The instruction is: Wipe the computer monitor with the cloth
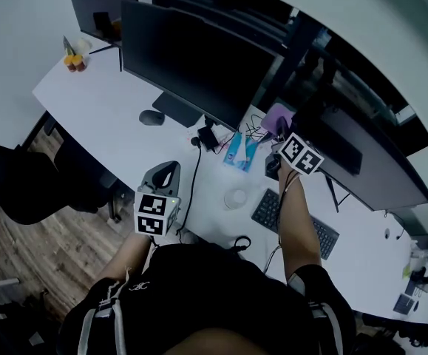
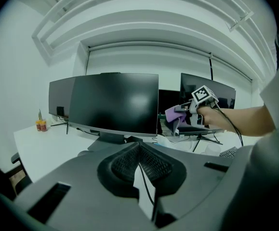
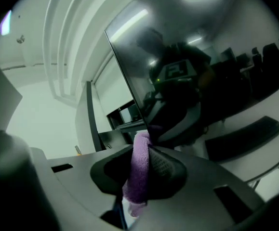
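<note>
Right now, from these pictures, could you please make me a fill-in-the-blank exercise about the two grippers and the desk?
1. The right gripper is shut on a ___ cloth.
2. The left gripper is shut and holds ___.
3. In the head view, the keyboard lies below the person's ___ forearm.

Missing words: purple; nothing; right.

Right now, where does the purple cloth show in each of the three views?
Head view: purple cloth right of centre, by the right monitor's left end.
Left gripper view: cloth right of centre, in front of that monitor.
Right gripper view: cloth low centre, clamped in the right gripper.
Shared landmark: the right monitor, seen in all three.
</note>
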`<state>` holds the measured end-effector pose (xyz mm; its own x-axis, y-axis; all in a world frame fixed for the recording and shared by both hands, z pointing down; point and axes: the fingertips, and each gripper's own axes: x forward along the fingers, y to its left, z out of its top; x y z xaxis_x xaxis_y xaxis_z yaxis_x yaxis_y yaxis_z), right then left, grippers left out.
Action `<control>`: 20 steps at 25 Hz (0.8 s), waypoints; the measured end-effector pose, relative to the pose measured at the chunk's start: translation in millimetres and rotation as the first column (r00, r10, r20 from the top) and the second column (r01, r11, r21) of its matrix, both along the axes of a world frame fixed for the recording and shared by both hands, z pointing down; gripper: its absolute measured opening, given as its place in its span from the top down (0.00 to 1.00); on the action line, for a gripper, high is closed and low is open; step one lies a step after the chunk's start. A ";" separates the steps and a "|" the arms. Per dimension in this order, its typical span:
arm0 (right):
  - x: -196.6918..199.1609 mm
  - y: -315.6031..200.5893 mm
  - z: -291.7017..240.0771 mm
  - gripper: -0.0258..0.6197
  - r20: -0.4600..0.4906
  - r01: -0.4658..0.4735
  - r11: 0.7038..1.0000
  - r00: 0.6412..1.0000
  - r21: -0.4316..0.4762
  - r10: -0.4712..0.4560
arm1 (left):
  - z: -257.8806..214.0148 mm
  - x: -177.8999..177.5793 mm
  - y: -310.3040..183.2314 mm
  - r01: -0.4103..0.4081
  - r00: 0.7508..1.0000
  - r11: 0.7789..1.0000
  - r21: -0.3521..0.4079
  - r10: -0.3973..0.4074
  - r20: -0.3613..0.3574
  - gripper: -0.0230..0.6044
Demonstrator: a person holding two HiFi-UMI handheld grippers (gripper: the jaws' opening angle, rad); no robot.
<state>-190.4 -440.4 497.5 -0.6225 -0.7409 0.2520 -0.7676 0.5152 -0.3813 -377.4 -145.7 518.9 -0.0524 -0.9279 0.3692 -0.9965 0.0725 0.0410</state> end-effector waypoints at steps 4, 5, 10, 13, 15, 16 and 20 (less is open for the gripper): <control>1.4 8.3 -46.5 0.83 0.021 0.005 0.997 1.000 0.081 -0.007 | 0.7 5.3 1.8 -0.014 1.000 1.000 -0.001 0.014 -0.006 0.94; 3.0 10.4 -56.7 0.83 0.013 0.001 0.995 1.000 0.100 -0.002 | 0.8 7.2 2.0 -0.019 1.000 1.000 -0.001 0.019 -0.007 0.94; 9.4 18.1 -109.1 0.83 0.038 -0.005 0.983 0.999 0.186 -0.002 | -1.9 13.7 0.7 -0.032 0.999 0.999 0.009 0.032 -0.021 0.94; 10.0 23.0 -136.3 0.83 0.033 -0.003 0.971 0.999 0.238 -0.005 | -3.6 19.4 -0.6 -0.047 0.999 0.999 0.019 0.048 -0.025 0.94; 9.3 26.5 -154.8 0.83 0.031 -0.001 0.960 0.999 0.281 -0.008 | -5.8 22.8 -2.1 -0.061 0.998 0.998 0.026 0.061 -0.025 0.94; 9.9 28.8 -164.1 0.83 0.035 -0.002 0.953 0.999 0.302 -0.009 | -7.4 25.0 -2.7 -0.068 0.997 0.997 0.031 0.069 -0.025 0.94; 21.1 46.0 -198.6 0.83 0.086 -0.019 0.932 0.996 0.362 -0.013 | -15.4 32.6 -3.4 -0.092 0.995 0.995 0.049 0.093 -0.022 0.94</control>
